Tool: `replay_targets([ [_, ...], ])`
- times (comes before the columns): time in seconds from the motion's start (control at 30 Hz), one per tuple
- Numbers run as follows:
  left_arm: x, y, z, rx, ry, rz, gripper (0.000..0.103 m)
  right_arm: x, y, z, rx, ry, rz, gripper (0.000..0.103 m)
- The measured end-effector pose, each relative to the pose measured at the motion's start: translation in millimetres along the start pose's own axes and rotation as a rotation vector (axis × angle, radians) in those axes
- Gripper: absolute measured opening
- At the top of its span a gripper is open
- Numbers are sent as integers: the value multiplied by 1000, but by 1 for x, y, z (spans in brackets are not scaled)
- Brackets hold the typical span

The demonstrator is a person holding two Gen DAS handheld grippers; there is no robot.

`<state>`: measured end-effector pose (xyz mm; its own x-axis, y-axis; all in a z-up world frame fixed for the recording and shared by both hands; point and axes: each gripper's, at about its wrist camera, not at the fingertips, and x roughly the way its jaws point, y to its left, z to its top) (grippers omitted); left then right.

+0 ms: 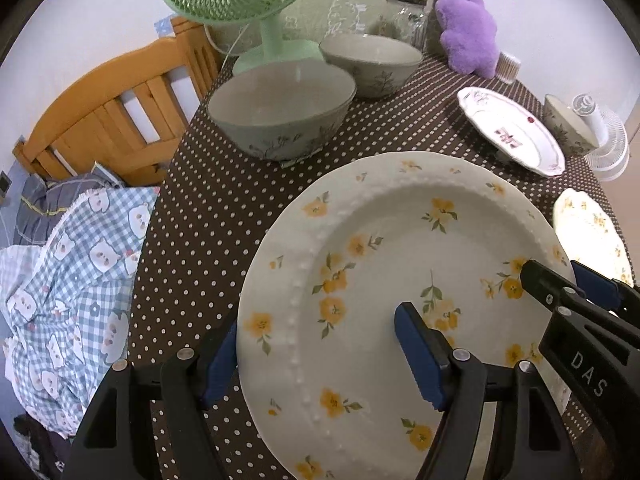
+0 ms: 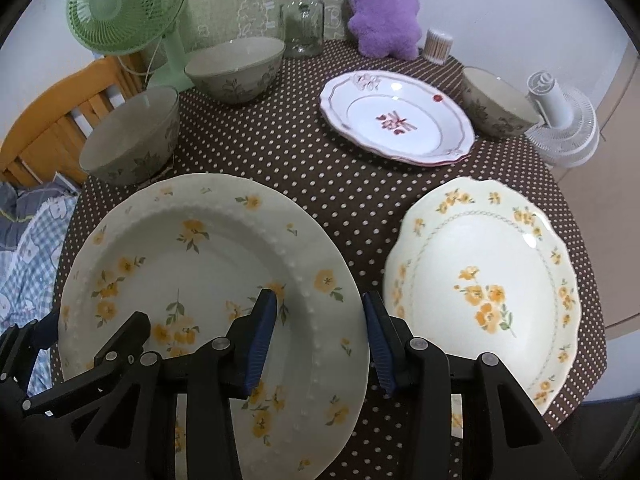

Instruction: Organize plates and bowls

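A large white plate with yellow flowers and a beaded rim is held between both grippers above the dotted brown tablecloth. My left gripper straddles its left rim, one pad on top and one under the edge. My right gripper clamps the right rim the same way. A scalloped yellow-flowered plate lies to the right. A white plate with red marks sits behind. Three grey-green bowls stand around the back.
A green fan, a glass jar, a purple plush toy and a swab holder line the back. A white fan stands at the right edge. A wooden chair and checked bedding lie left.
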<state>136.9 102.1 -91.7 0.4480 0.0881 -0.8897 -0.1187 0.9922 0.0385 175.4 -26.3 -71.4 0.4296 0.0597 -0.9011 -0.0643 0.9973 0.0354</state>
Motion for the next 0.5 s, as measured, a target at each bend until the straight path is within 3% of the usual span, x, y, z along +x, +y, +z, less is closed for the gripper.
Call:
replay_targets([
  [0.5, -28, -45, 3, 27, -63, -25, 75, -28, -50, 2, 33, -60, -18, 48],
])
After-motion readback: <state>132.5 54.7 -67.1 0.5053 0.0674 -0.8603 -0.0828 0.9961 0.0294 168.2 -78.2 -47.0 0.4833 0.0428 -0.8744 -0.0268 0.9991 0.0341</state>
